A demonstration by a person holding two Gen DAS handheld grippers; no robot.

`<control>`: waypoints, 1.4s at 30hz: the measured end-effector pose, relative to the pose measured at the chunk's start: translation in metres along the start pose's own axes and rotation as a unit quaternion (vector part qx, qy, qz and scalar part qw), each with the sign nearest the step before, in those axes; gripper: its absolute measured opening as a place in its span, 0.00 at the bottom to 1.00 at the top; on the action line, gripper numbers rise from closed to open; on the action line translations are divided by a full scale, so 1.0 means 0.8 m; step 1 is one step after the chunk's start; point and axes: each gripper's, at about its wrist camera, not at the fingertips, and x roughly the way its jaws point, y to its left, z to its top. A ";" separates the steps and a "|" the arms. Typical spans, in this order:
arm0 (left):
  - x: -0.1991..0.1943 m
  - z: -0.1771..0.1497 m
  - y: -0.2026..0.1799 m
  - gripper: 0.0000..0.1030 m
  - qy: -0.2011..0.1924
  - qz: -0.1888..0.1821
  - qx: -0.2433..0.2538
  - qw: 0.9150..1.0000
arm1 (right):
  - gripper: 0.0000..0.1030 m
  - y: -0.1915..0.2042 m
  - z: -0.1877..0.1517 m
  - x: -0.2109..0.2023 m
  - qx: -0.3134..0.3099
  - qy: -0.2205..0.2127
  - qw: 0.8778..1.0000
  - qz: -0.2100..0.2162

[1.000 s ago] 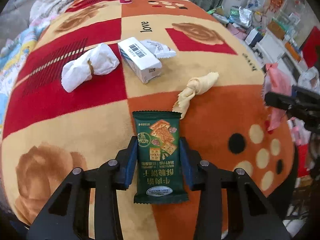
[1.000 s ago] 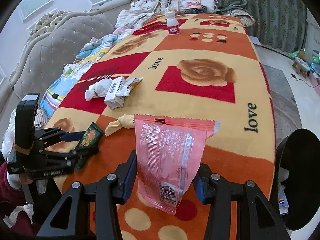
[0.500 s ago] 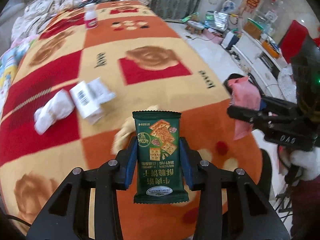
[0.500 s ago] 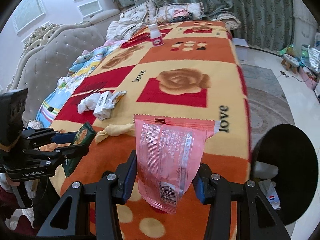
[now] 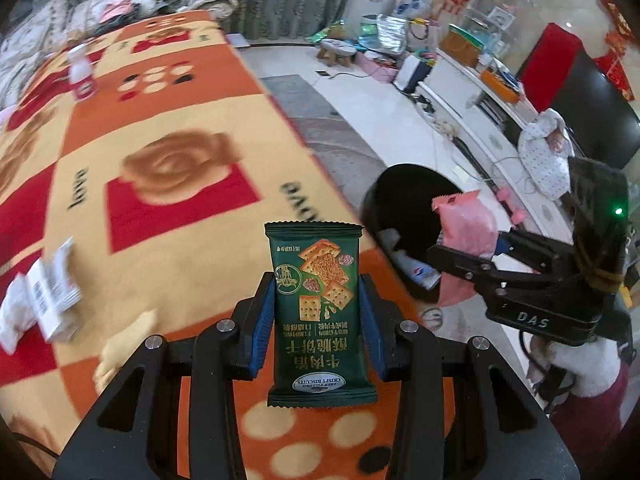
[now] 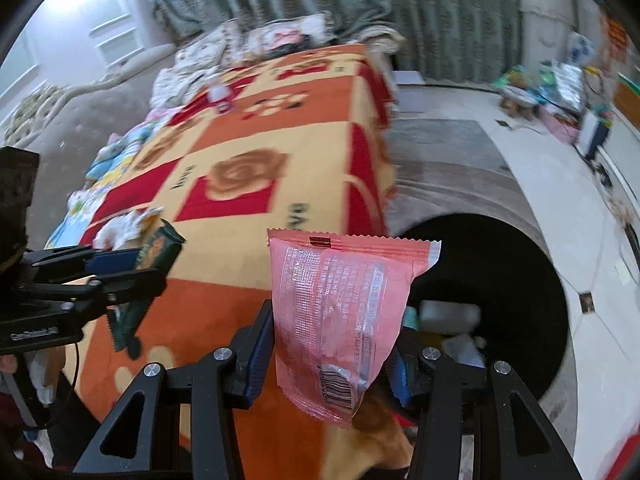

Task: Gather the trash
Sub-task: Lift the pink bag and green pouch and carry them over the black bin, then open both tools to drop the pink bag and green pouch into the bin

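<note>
My left gripper point(image 5: 318, 332) is shut on a green biscuit packet point(image 5: 320, 312), held upright above the blanket's near edge. A pink wrapper point(image 6: 344, 312) stands between the blue pads of my right gripper point(image 6: 330, 352), which is shut on it. Beyond the pink wrapper, on the floor beside the bed, gapes a black trash bin point(image 6: 516, 292) with some litter inside. In the left wrist view the same bin point(image 5: 404, 204) lies to the right, and the right gripper point(image 5: 468, 252) holds the pink wrapper point(image 5: 466, 224) over its rim. The left gripper point(image 6: 116, 276) with its green packet point(image 6: 154, 256) shows at the left of the right wrist view.
On the patterned blanket point(image 5: 168, 128) remain a white box point(image 5: 56, 292), a white crumpled wad point(image 5: 12, 316), a yellowish twisted scrap point(image 5: 124, 336) and a small white bottle point(image 5: 82, 76). A grey rug point(image 6: 444, 160) and pale floor lie right of the bed; cluttered shelves line the far wall.
Both grippers have swung right, from over the blanket toward its edge. The black bin now fills much more of both views, with the pink wrapper at its rim. Both grips are unchanged.
</note>
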 end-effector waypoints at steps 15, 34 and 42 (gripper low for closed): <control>0.074 0.060 -0.064 0.37 0.009 -0.087 -0.015 0.996 | 0.48 -0.113 -0.008 0.003 0.086 0.007 0.995 -0.049; 0.065 0.054 -0.069 0.55 -0.006 -0.083 -0.014 0.996 | 0.72 -0.123 -0.017 -0.010 0.109 -0.007 0.992 -0.063; 0.041 0.034 -0.044 0.55 -0.015 -0.029 -0.015 0.999 | 0.72 -0.089 -0.016 -0.012 0.091 -0.007 0.994 -0.052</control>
